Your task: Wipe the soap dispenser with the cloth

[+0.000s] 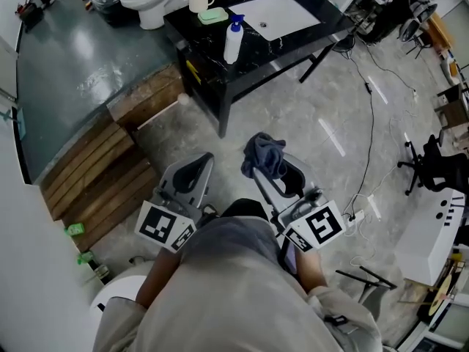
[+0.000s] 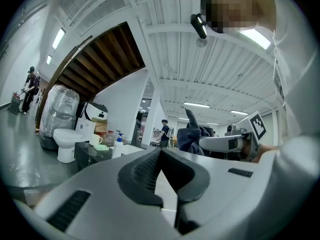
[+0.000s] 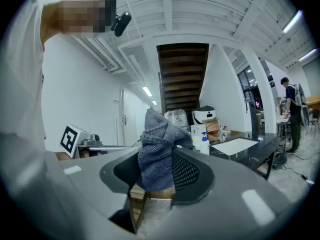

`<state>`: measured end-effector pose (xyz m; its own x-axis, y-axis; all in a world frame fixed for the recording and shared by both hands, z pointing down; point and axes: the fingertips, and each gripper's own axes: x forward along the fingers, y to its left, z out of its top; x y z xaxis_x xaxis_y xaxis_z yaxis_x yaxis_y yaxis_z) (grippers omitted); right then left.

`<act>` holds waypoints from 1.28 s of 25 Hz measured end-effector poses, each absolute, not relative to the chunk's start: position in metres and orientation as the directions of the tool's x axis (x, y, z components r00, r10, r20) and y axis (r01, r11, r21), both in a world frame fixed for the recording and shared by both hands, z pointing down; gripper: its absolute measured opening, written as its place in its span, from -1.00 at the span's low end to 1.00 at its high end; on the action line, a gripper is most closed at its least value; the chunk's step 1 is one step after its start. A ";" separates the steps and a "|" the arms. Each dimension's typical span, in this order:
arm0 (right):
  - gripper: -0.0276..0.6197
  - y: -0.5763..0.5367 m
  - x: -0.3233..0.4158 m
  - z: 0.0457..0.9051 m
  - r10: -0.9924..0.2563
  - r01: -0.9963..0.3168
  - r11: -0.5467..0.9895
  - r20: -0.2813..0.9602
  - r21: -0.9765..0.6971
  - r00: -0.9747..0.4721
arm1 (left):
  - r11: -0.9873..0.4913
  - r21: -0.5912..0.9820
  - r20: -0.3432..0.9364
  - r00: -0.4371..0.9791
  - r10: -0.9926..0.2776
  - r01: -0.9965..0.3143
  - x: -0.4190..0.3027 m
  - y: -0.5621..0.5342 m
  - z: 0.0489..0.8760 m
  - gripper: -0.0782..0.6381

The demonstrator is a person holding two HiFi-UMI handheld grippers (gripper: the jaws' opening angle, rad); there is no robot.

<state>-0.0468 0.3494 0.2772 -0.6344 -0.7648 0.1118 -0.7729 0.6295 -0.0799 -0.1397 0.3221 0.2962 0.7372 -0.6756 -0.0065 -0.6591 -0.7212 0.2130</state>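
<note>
Black desk (image 1: 256, 53) ahead: soap dispenser (image 1: 233, 41) stands upright, pump on top. Right tongs (image 1: 272, 171) grip the blue cloth (image 1: 262, 152), left tongs (image 1: 193, 173) clenched shut.

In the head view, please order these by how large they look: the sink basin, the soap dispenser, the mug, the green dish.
1. sink basin, clearly the largest.
2. soap dispenser.
3. mug and green dish: they look about alike, so I do not rank them.
</note>
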 end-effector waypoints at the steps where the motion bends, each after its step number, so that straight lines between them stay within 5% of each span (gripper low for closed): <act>1: -0.44 0.349 -0.046 0.280 -0.768 -0.777 0.624 0.118 -0.085 -0.629 | -0.718 0.224 -0.004 0.736 -0.677 -0.659 -0.142 0.320 0.300 -0.76; 15: -0.43 0.285 -0.023 0.303 -0.811 -0.817 0.552 0.123 -0.165 -0.572 | -0.715 0.208 0.047 0.737 -0.674 -0.668 -0.131 0.261 0.325 -0.76; 32: -0.43 0.078 0.027 0.296 -0.778 -0.789 0.591 0.137 -0.171 -0.613 | -0.692 0.186 0.071 0.712 -0.699 -0.697 -0.079 0.054 0.319 -0.76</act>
